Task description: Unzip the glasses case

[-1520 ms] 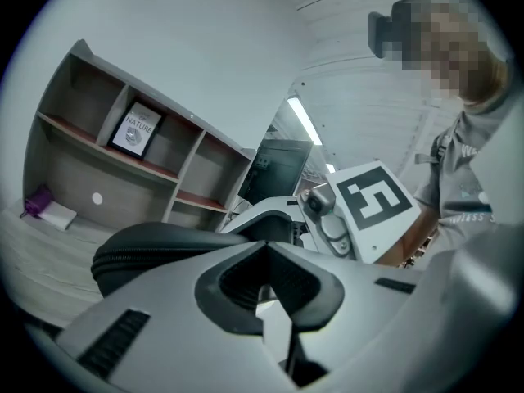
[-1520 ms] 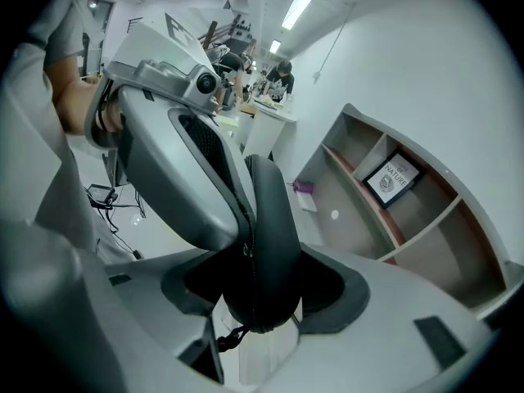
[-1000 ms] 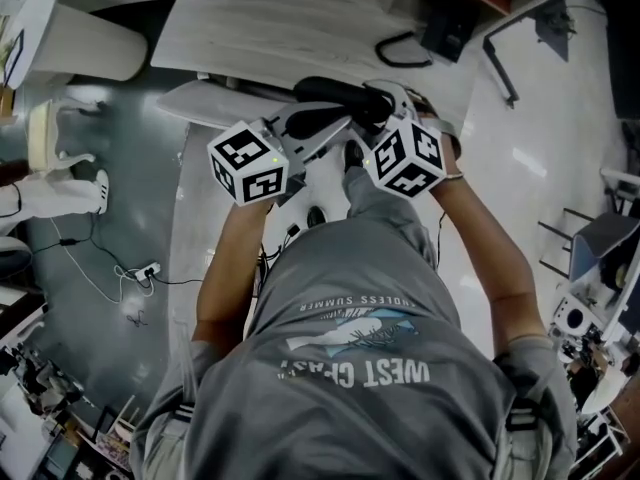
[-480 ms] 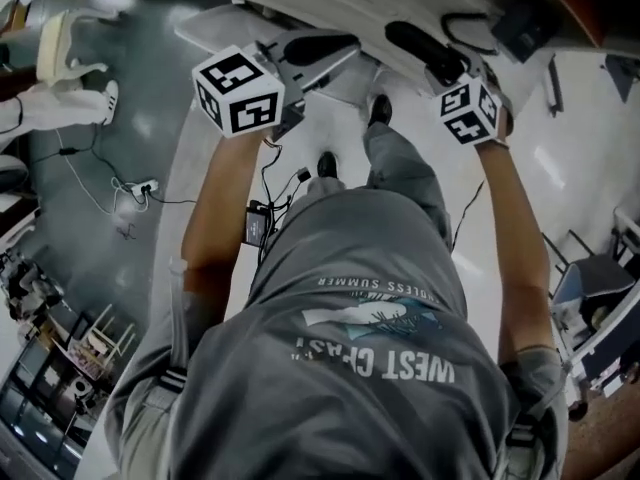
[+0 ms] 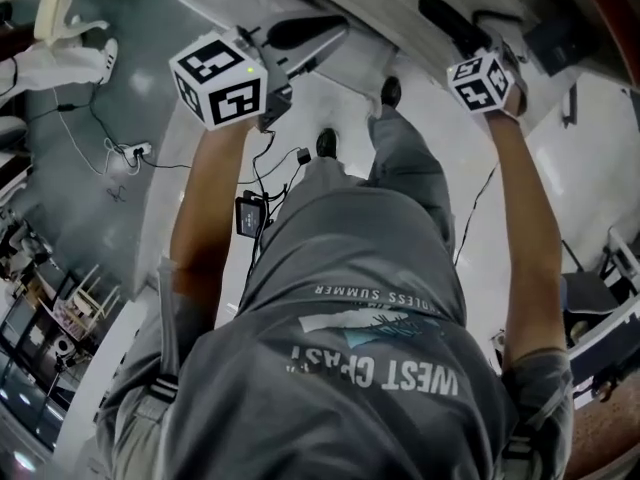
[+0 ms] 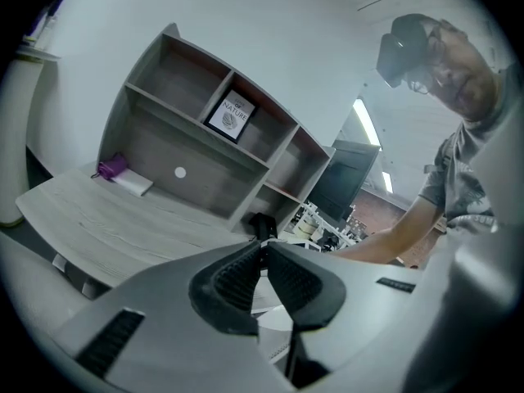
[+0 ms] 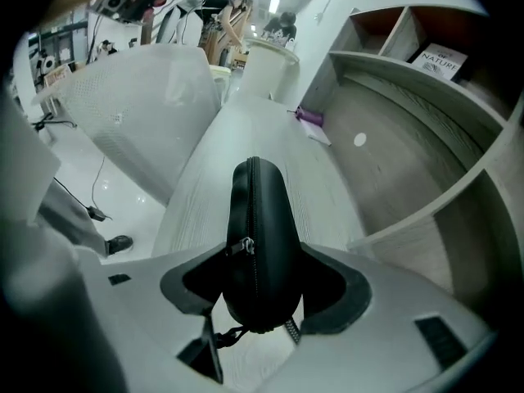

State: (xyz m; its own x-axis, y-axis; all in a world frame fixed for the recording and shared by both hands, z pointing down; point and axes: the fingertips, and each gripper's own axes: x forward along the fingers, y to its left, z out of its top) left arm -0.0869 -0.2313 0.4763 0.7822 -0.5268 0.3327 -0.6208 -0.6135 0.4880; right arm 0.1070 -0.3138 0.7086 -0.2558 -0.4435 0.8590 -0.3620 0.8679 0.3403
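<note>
Right gripper (image 7: 260, 278) grips the glasses case (image 7: 258, 211); left gripper (image 6: 264, 250) is closed and empty.
The right jaws are clamped on both sides of the black case, which stands on its edge between them and reaches forward past their tips, over the wooden surface (image 7: 323, 182). The zipper pull (image 7: 243, 245) lies between the jaws. The left jaws are together, with nothing between them.

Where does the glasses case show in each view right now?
Head view: upper right, glasses case.
Left gripper view: cannot be made out.
Right gripper view: centre, clamped between the jaws.
Landmark: purple item, left and upper middle in the gripper views.
</note>
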